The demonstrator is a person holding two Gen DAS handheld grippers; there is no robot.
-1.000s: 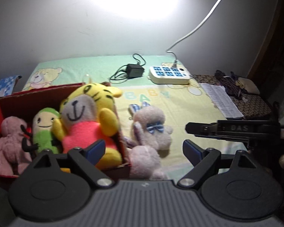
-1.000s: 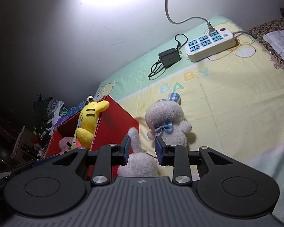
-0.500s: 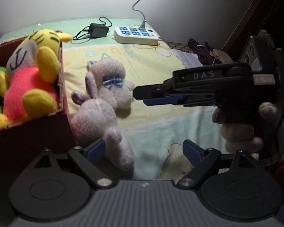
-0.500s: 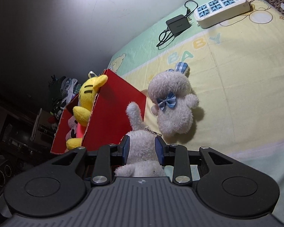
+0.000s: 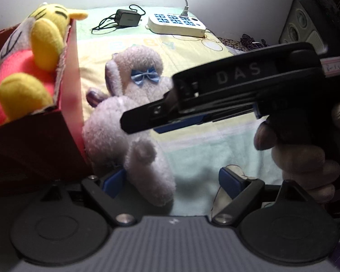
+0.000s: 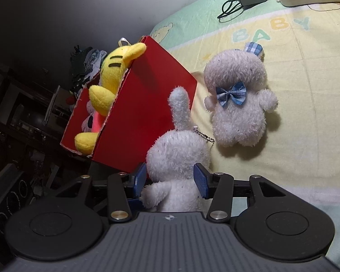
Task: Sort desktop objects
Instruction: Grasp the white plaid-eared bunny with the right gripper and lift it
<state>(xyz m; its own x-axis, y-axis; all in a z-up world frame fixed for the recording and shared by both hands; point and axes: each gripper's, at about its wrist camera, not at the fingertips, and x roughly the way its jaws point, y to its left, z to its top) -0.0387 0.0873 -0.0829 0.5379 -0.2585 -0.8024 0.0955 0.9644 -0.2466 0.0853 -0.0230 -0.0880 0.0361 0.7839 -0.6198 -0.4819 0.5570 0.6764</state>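
Note:
A white rabbit plush (image 6: 176, 156) lies on the bed sheet against the red box (image 6: 142, 117). My right gripper (image 6: 170, 180) is open, its blue pads on either side of the rabbit's body and brushing the fur. In the left wrist view that right gripper (image 5: 136, 120) reaches over the rabbit plush (image 5: 111, 131). My left gripper (image 5: 172, 182) is wide open, with the rabbit's leg beside its left pad. A white bear plush with a blue bow (image 6: 238, 113) lies flat just past the rabbit. A yellow tiger plush (image 5: 34, 45) fills the box.
A white power strip (image 5: 176, 23) and a black charger (image 5: 127, 18) with its cord sit at the far end of the sheet near the wall. A hand (image 5: 306, 154) holds the right gripper at the right. Dark furniture and clutter (image 6: 34, 113) stand left of the box.
My right gripper's fingers have spread wider and come down around the rabbit. The left gripper has moved in closer, so the rabbit's leg now lies between its fingers.

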